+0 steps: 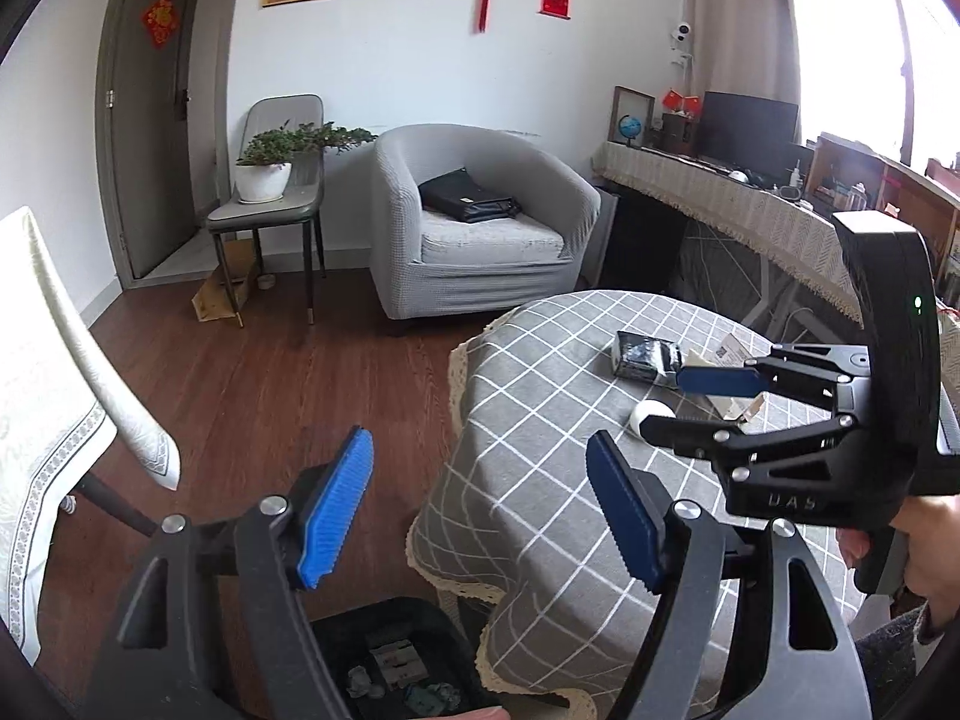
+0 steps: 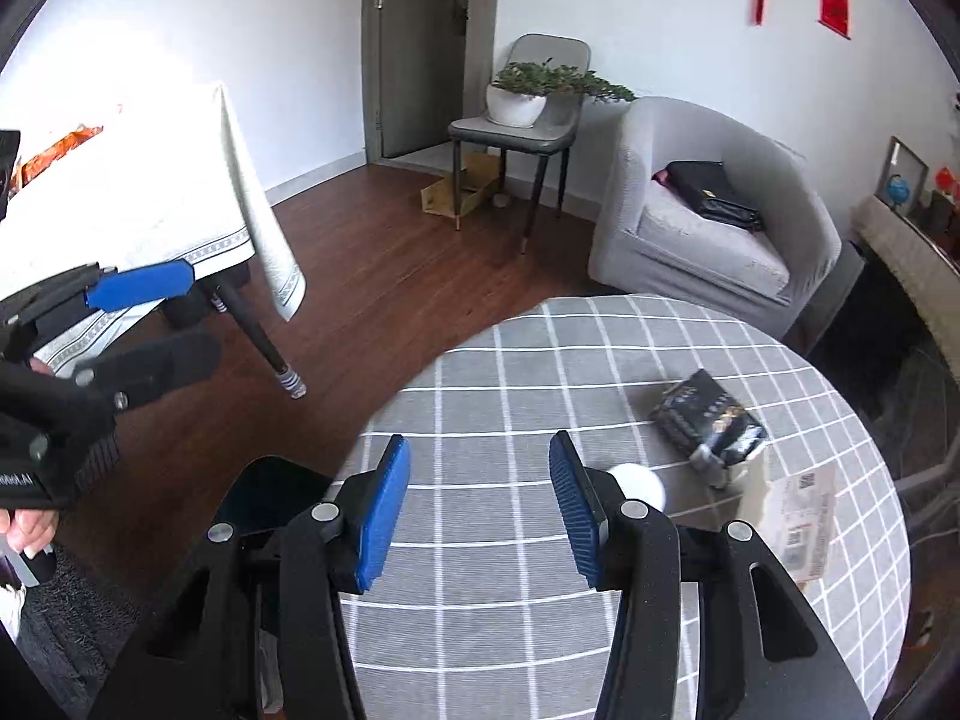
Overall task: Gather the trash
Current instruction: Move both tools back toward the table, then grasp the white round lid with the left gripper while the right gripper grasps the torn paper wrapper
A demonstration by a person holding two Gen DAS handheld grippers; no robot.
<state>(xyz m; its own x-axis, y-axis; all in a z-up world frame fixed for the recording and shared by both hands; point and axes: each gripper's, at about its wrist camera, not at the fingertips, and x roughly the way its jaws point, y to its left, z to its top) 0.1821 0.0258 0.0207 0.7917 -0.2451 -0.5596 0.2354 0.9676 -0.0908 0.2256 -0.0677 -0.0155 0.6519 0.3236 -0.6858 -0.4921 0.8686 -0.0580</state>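
Observation:
A round table with a grey checked cloth [image 2: 510, 360] carries a crumpled dark packet [image 2: 708, 420], a white ball-like object [image 2: 639, 483] and a torn cardboard piece with a label [image 2: 798, 516]. My right gripper [image 2: 480, 504] is open and empty, low over the table, just left of the white object. My left gripper [image 1: 480, 516] is open and empty, held off the table's left edge above a black bin [image 1: 390, 660] that holds several scraps. The right gripper also shows in the left wrist view [image 1: 690, 405] next to the packet [image 1: 645, 354].
A grey armchair [image 1: 480, 228] with a black bag stands behind the table. A chair with a potted plant [image 1: 270, 168] is by the door. A white-clothed table [image 2: 150, 204] is at the left. A long desk [image 1: 750, 204] runs at the right.

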